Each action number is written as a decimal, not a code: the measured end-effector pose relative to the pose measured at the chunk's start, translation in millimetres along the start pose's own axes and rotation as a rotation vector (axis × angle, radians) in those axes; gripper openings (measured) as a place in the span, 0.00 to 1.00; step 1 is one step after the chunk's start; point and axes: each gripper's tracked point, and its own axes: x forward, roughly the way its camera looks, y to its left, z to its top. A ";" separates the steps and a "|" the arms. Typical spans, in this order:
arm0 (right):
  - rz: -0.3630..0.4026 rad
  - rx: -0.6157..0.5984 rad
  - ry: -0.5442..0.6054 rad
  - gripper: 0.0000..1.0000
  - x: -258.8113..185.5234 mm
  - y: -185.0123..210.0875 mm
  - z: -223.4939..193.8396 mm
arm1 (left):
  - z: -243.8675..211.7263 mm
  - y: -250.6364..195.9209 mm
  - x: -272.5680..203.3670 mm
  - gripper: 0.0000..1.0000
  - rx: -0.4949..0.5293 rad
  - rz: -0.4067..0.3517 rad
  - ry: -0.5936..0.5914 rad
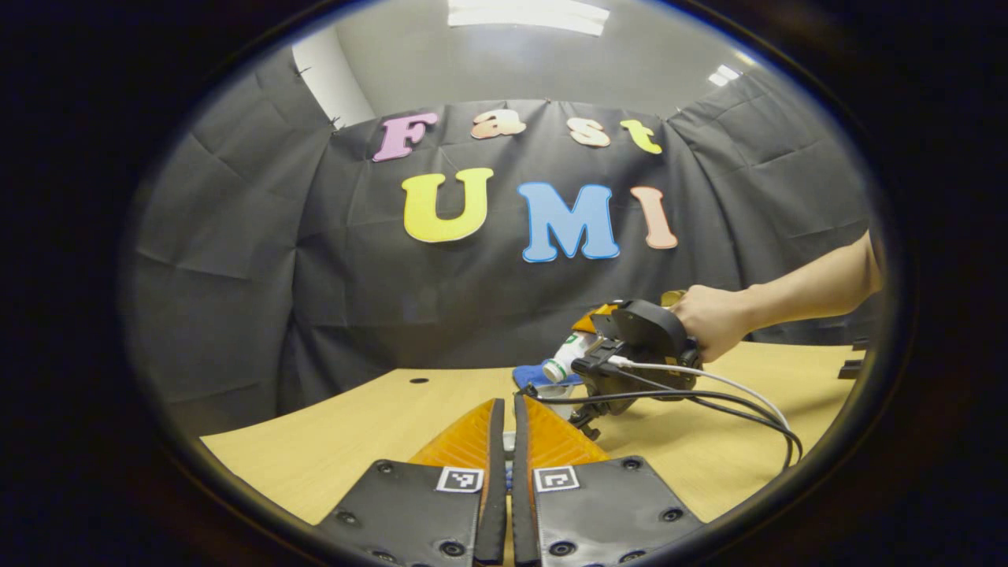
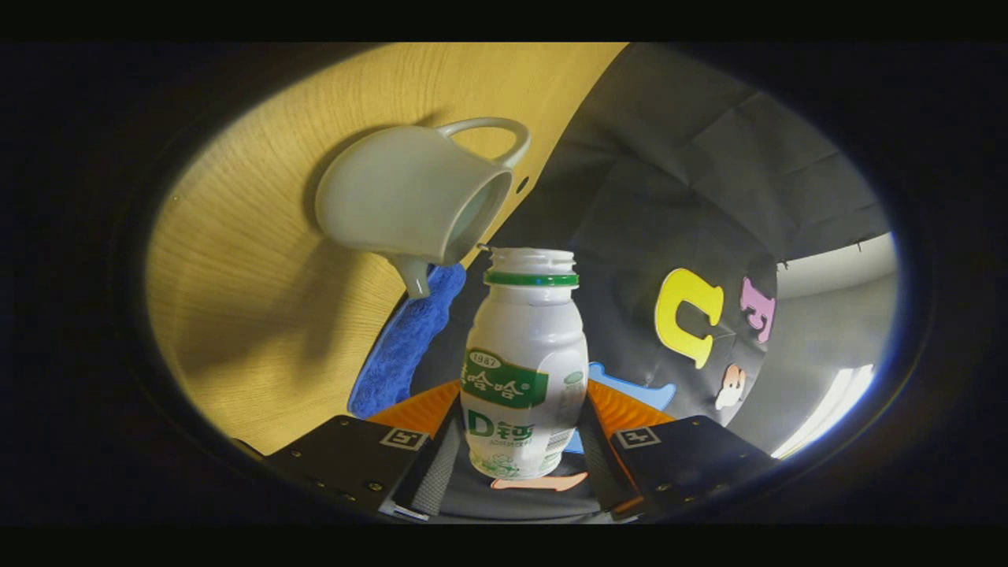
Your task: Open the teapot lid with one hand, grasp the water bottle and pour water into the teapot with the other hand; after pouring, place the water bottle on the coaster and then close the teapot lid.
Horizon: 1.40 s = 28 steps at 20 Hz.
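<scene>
Two tools are at work. In the right gripper view the right tool (image 2: 524, 441) grips a white plastic water bottle with a green neck ring (image 2: 524, 370), one finger pressing on each side of its lower body; the uncapped bottle is tipped over so that its mouth points toward the open rim of a white ceramic teapot with a loop handle (image 2: 413, 205). The teapot stands lidless on the pale wooden table (image 2: 236, 260), and just beside the teapot's spout lies a blue cloth coaster (image 2: 405, 339). In the left gripper view the left tool (image 1: 508, 441) is clenched nearly flat, its fingers almost meeting; a small pale object sits in the narrow gap between them, possibly the lid, though it is too hidden to identify. Farther off in that view a person's hand (image 1: 713, 319) carries the right tool.

Risks, as judged from this pose: the bottle mouth sits beside the teapot's rim, not clearly over the opening, so water could run down the teapot's outer wall onto the table and coaster. Whether water is flowing cannot be told. Pressing the bottle against the rim could shove or tip the teapot. A wet, smooth bottle gripped low may pivot between the fingers. Anything held by the left tool could slip out if its grip loosens.
</scene>
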 end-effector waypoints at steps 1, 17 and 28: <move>0.004 0.006 -0.001 0.72 -0.1 1.0 0.3 | 0.3 0.2 0.6 0.09 0.000 0.001 0.000; 0.139 0.262 0.005 0.71 -4.0 27.1 4.3 | -7.4 -0.7 2.4 0.13 -0.003 -0.002 0.020; 0.189 0.877 0.016 0.71 -23.3 20.8 -10.8 | 4.2 -10.2 28.6 0.09 -0.098 -0.039 -0.009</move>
